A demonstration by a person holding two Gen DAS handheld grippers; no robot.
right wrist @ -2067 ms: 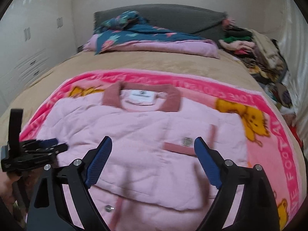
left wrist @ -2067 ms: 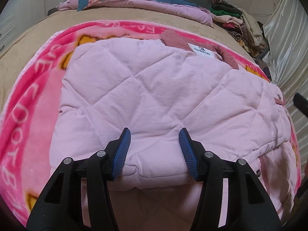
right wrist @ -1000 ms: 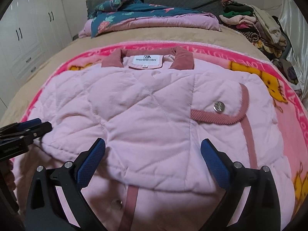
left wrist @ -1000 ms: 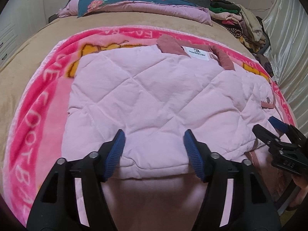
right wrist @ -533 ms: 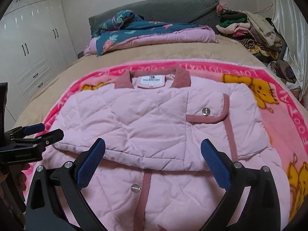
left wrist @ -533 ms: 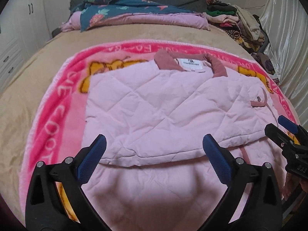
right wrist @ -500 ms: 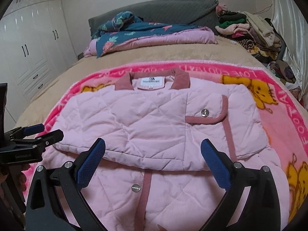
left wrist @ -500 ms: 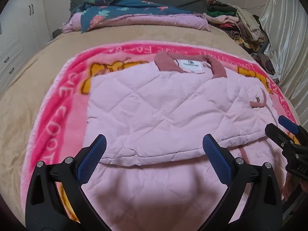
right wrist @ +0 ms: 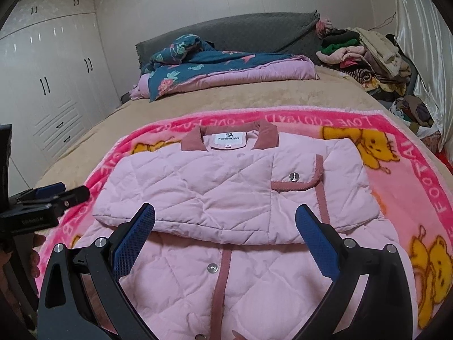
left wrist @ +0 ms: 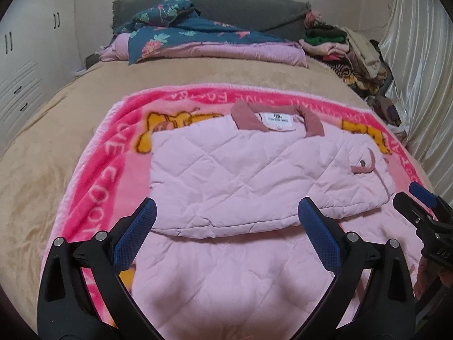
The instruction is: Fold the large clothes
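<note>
A pale pink quilted jacket (left wrist: 243, 170) (right wrist: 226, 189) with a dusty-rose collar lies on a pink cartoon blanket (left wrist: 113, 153) (right wrist: 402, 170) on the bed. Its sleeves are folded over the chest; the lower part lies flat toward me. My left gripper (left wrist: 226, 226) is open and empty, above the jacket's lower half, not touching it. My right gripper (right wrist: 225, 228) is open and empty, above the fold's near edge. Each gripper shows in the other's view: the right one at the right edge of the left wrist view (left wrist: 424, 206), the left one at the left edge of the right wrist view (right wrist: 48, 195).
A tan bedspread (left wrist: 45, 153) covers the bed. A folded teal floral quilt over a pink one (right wrist: 215, 68) lies by the grey headboard. A heap of clothes (right wrist: 368, 59) sits at the far right corner. White wardrobes (right wrist: 48, 85) stand left; curtains (left wrist: 419, 70) hang right.
Both grippers have drawn back and up from the jacket. The left gripper's jaws have opened wide. The folded sleeve part lies where it was laid.
</note>
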